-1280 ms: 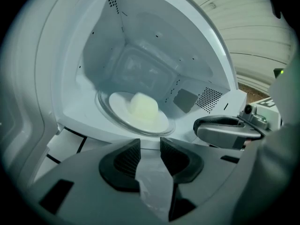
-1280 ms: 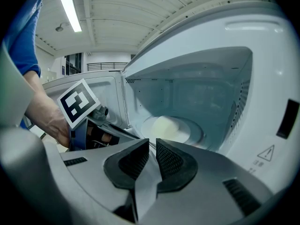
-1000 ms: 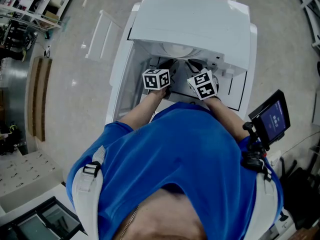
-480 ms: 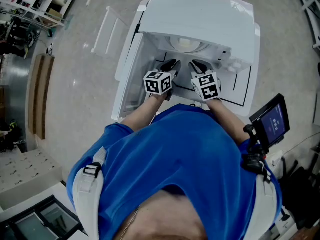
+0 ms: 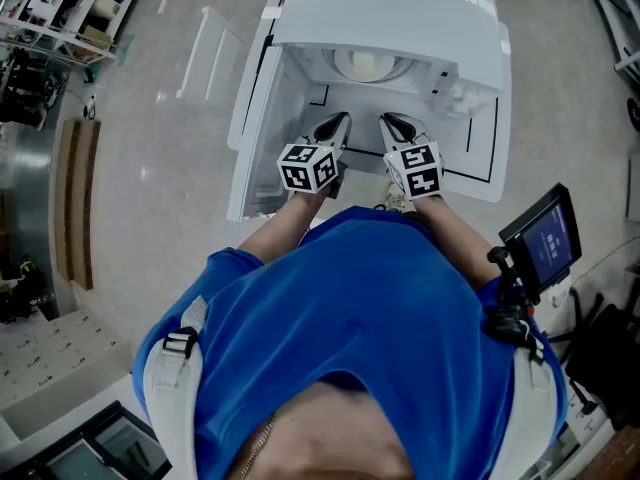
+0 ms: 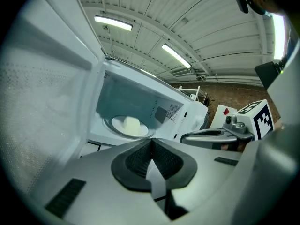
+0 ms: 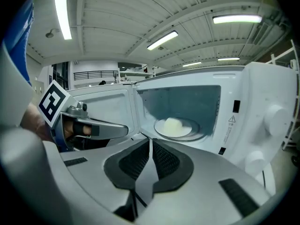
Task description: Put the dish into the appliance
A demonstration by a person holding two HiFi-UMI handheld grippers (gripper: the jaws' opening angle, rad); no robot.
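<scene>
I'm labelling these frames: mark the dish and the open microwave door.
dish [image 7: 174,126], right gripper view, on its raised pale middle.
microwave door [image 6: 47,93], left gripper view, on its inner panel.

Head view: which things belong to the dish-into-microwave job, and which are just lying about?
Job: open microwave; dish inside it; left gripper, jaws just closed on nothing; right gripper, shut, empty.
Lying about: mounted screen; white floor rack; shelves.
</scene>
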